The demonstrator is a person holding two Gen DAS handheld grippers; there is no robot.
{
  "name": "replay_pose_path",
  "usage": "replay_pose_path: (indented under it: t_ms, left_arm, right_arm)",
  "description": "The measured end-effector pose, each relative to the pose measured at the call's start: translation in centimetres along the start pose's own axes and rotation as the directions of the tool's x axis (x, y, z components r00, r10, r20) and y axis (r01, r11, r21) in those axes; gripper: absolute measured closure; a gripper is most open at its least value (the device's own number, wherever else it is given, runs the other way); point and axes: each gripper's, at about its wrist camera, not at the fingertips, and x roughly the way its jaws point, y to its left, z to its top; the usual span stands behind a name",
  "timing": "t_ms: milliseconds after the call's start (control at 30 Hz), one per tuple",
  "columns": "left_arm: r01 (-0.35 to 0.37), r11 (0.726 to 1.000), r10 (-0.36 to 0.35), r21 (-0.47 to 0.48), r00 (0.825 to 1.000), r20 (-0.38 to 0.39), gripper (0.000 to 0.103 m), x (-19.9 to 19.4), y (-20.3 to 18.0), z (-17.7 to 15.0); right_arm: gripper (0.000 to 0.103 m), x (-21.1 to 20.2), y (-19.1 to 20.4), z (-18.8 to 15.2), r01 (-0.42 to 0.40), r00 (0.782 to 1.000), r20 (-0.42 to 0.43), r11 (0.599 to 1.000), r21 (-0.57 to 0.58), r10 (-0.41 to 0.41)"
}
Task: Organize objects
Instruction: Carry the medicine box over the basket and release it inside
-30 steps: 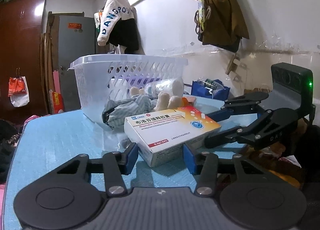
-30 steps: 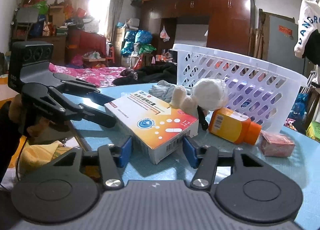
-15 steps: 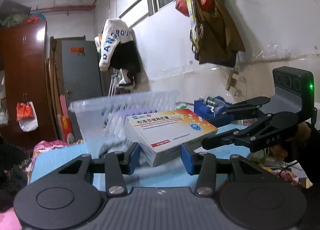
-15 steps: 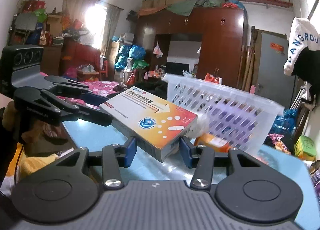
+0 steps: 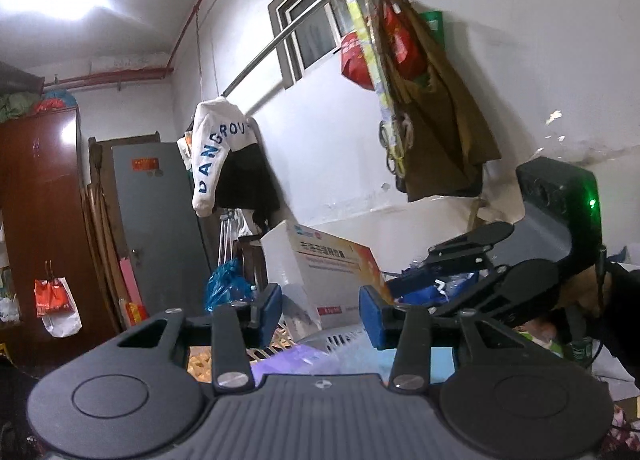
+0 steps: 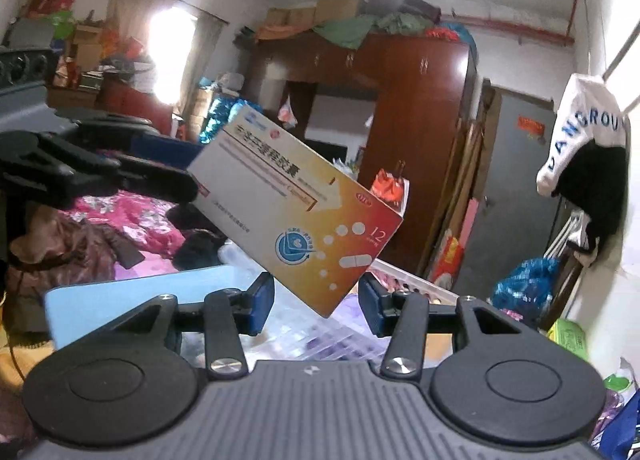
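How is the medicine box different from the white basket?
The medicine box is solid card, white and orange with printing on it; the basket is plain white plastic full of little holes. The medicine box is up in the air and tilted; the basket is lower down. The medicine box is closed; the basket is open on top, with something purple inside. Both are partly white.

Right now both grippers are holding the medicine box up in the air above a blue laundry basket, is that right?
Not quite: the basket is white, not blue; the blue surface beside it is the table. The right wrist view shows this. The rest holds: the left gripper and the right gripper hold the medicine box in the air above it.
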Motion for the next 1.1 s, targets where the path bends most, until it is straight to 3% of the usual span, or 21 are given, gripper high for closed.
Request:
replay_pose_path:
  t_ms: [167, 500, 800, 1100]
  left_arm:
    - [-0.012, 1.000, 0.010, -0.027, 0.999, -0.048, 0.057, 3.7, 1.8, 0.5]
    - [-0.057, 0.992, 0.040, -0.114, 0.989, -0.145, 0.057, 8.7, 5.8, -1.7]
    - [-0.092, 0.982, 0.043, -0.163, 0.959, -0.279, 0.055, 13.1, 7.9, -3.8]
    - [-0.118, 0.971, 0.019, -0.208, 0.904, -0.427, 0.049, 15.8, 8.6, -4.6]
  right_arm:
    - [0.053, 3.5, -1.3, 0.6, 0.030, 0.999, -0.046, 0.999, 0.017, -0.029]
    - [0.053, 5.9, -2.0, -0.1, 0.060, 0.990, -0.125, 0.998, -0.002, -0.059]
    - [0.053, 8.8, -2.8, -0.3, 0.070, 0.964, -0.253, 0.995, -0.065, -0.085]
    - [0.048, 8.9, -3.2, -0.3, 0.041, 0.940, -0.337, 0.997, -0.065, -0.060]
